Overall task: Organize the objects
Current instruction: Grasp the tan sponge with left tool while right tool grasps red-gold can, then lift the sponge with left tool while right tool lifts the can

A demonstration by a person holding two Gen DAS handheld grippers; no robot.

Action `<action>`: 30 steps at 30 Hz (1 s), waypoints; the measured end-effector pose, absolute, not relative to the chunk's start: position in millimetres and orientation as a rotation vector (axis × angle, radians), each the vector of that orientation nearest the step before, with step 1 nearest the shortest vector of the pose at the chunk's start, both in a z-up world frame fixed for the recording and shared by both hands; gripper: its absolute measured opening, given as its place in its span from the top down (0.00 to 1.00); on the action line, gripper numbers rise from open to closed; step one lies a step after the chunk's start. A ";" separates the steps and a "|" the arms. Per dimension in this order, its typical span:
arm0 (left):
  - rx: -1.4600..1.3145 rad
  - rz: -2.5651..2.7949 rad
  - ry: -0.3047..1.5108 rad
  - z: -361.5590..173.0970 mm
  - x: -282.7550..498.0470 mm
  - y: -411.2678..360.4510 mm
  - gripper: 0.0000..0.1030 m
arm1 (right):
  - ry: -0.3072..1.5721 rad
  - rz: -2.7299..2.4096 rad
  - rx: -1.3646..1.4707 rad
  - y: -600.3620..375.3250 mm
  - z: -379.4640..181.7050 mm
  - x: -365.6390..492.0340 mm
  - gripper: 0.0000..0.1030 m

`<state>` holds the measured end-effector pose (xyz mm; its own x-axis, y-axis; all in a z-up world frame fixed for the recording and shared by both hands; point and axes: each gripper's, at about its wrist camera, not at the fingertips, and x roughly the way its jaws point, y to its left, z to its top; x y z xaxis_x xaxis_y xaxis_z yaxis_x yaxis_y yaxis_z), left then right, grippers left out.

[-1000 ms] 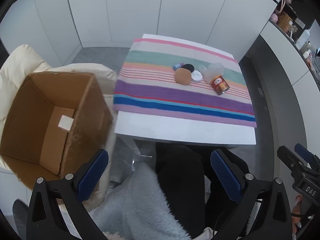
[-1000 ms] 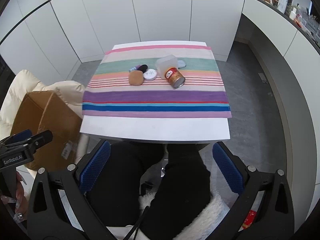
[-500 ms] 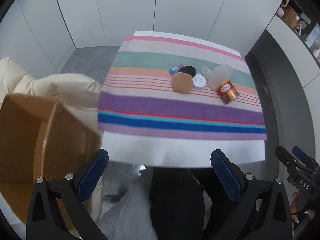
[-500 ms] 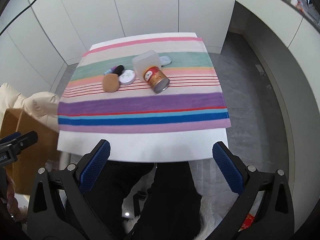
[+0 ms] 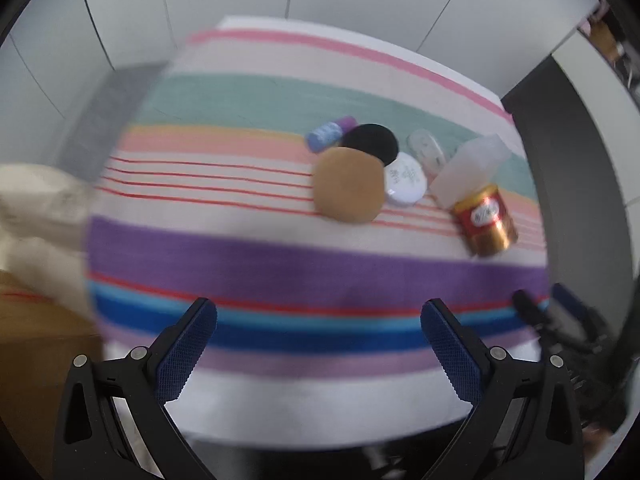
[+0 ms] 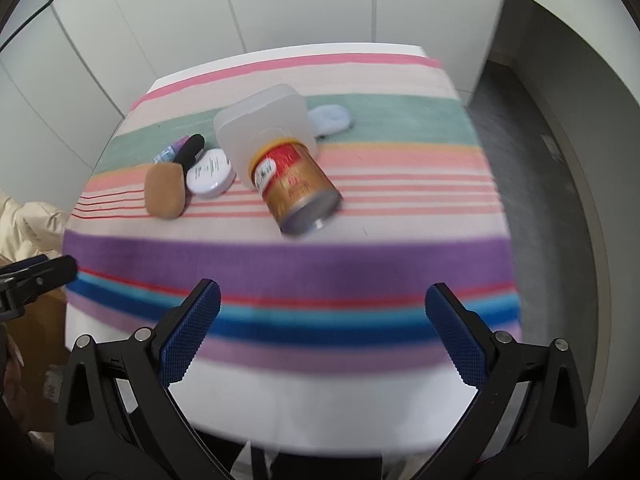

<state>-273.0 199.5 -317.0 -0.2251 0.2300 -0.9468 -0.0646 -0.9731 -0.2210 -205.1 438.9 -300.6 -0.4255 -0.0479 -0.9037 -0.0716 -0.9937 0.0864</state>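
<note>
Approaching cluttered striped cloth [image 6: 280,264], left gripper [image 5: 318,332] and right gripper [image 6: 322,320] both spread wide, empty. Red-gold can [image 6: 298,188] lying tipped mid-cloth beside tan sponge [image 6: 165,190]. Next: centring jaws on can.

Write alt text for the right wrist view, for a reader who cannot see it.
The open right claw hangs empty over the near edge of a striped cloth on a white table. Farther back lie a red and gold can on its side, a frosted tub, a white jar, a tan sponge and other small items.
</note>
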 end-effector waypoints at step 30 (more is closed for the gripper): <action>-1.662 2.453 0.140 -355.5 -337.9 250.0 0.65 | -0.035 2.698 -1.688 418.1 -336.4 -279.8 0.44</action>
